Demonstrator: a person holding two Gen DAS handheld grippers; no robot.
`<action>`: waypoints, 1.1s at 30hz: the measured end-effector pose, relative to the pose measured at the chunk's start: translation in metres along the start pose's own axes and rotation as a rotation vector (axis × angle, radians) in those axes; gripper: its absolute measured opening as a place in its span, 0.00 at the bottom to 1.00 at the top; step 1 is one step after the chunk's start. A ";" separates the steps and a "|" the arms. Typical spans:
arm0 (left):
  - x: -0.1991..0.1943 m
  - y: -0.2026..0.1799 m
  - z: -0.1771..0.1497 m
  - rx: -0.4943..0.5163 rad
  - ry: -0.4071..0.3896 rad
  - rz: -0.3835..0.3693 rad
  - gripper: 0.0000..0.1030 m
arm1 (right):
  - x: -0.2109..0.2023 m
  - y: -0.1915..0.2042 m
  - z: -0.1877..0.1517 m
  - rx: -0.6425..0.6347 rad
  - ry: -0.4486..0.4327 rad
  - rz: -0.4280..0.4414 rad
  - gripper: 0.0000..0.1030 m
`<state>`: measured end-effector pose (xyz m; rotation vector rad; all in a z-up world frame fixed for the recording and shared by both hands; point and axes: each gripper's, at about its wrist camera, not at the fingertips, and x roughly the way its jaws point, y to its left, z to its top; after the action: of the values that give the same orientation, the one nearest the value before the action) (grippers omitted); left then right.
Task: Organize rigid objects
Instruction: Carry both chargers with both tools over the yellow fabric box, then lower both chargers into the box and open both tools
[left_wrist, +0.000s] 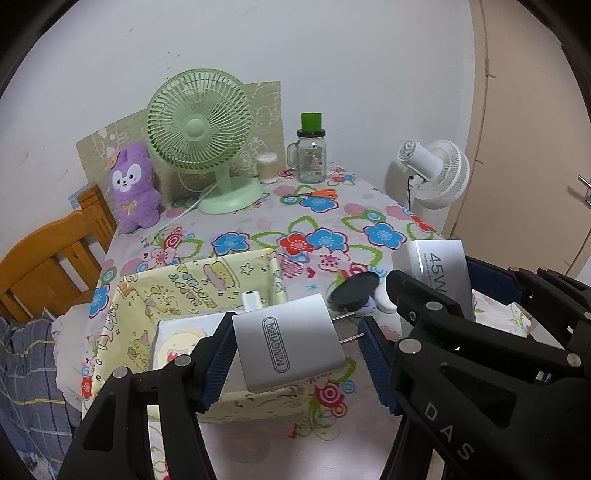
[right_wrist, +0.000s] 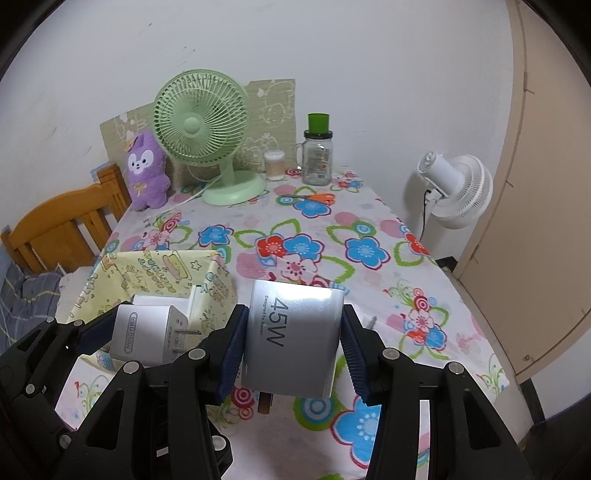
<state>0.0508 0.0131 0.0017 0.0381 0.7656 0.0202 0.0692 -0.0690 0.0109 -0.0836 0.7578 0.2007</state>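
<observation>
My left gripper is shut on a white plug-in charger with a printed logo. One pad is on its body and the other at the tips of its metal prongs. It hangs over the near corner of a yellow cartoon-print fabric box. My right gripper is shut on a larger white charger marked 45W, held above the floral tablecloth just right of the box. Each view shows the other gripper's charger too: the 45W charger and the logo charger.
Inside the box lie a white pack with a cartoon picture and a small white adapter. A black round disc lies on the table. At the back stand a green fan, purple plush, glass jar and scissors.
</observation>
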 end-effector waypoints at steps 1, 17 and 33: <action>0.001 0.003 0.000 -0.001 0.002 0.002 0.65 | 0.002 0.003 0.001 -0.003 0.002 0.002 0.50; 0.017 0.046 0.000 -0.036 0.032 0.028 0.65 | 0.029 0.045 0.013 -0.047 0.037 0.032 0.50; 0.037 0.087 -0.003 -0.054 0.069 0.052 0.65 | 0.059 0.087 0.019 -0.083 0.076 0.059 0.50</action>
<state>0.0749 0.1011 -0.0221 0.0064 0.8323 0.0919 0.1059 0.0275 -0.0163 -0.1488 0.8283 0.2861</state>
